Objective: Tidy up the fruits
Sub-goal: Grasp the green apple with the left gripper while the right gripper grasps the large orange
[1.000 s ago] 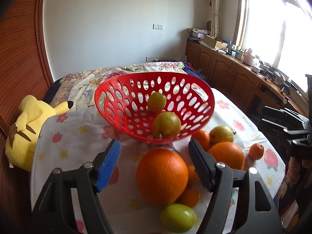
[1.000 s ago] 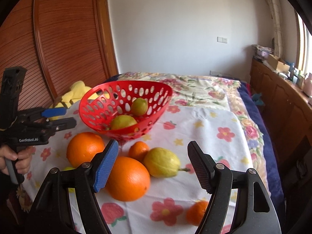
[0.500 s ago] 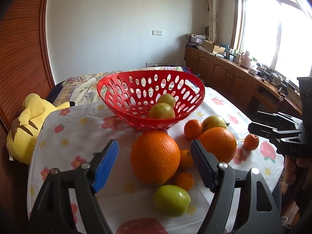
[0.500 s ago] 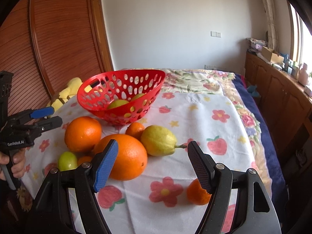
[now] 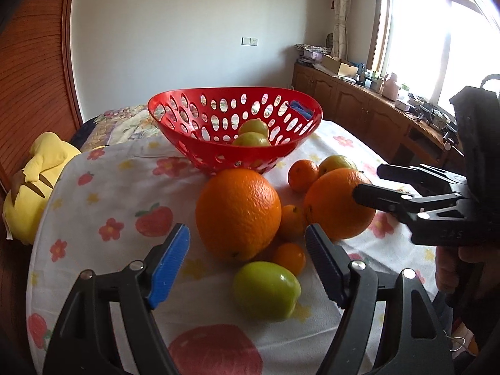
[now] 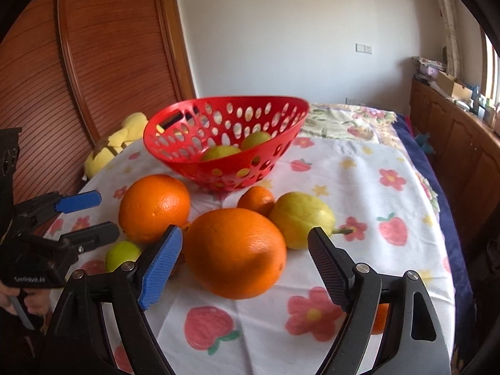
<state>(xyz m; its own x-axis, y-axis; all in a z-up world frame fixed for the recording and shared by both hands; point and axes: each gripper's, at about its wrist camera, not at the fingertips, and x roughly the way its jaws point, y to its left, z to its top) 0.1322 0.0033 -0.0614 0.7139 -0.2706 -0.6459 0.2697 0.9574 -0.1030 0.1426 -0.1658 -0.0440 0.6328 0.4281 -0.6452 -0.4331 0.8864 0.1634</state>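
A red perforated basket (image 5: 175,101) (image 6: 225,100) stands on the flowered tablecloth with two yellow-green fruits in it. In front of it lie two large oranges, a yellow lemon (image 6: 300,218), several small mandarins and a green fruit (image 5: 265,290). My left gripper (image 5: 248,234) is open, its tips just short of one large orange (image 5: 237,212), with the green fruit lower between the fingers. My right gripper (image 6: 245,234) is opening; the other large orange (image 6: 234,250) sits between its jaws, untouched by the pads. Each gripper shows in the other's view: right gripper (image 5: 367,181), left gripper (image 6: 106,215).
A yellow plush toy (image 5: 37,181) lies off the table's left edge beside a wooden slatted wall (image 6: 103,62). Wooden cabinets (image 5: 359,109) run along the right wall under a window. One small mandarin (image 6: 379,315) lies behind my right finger. A hand (image 6: 18,300) holds the left gripper's handle.
Both grippers have sunk and come closer to the fruit. The right jaws have spread wider around the large orange. The basket now shows more from the side.
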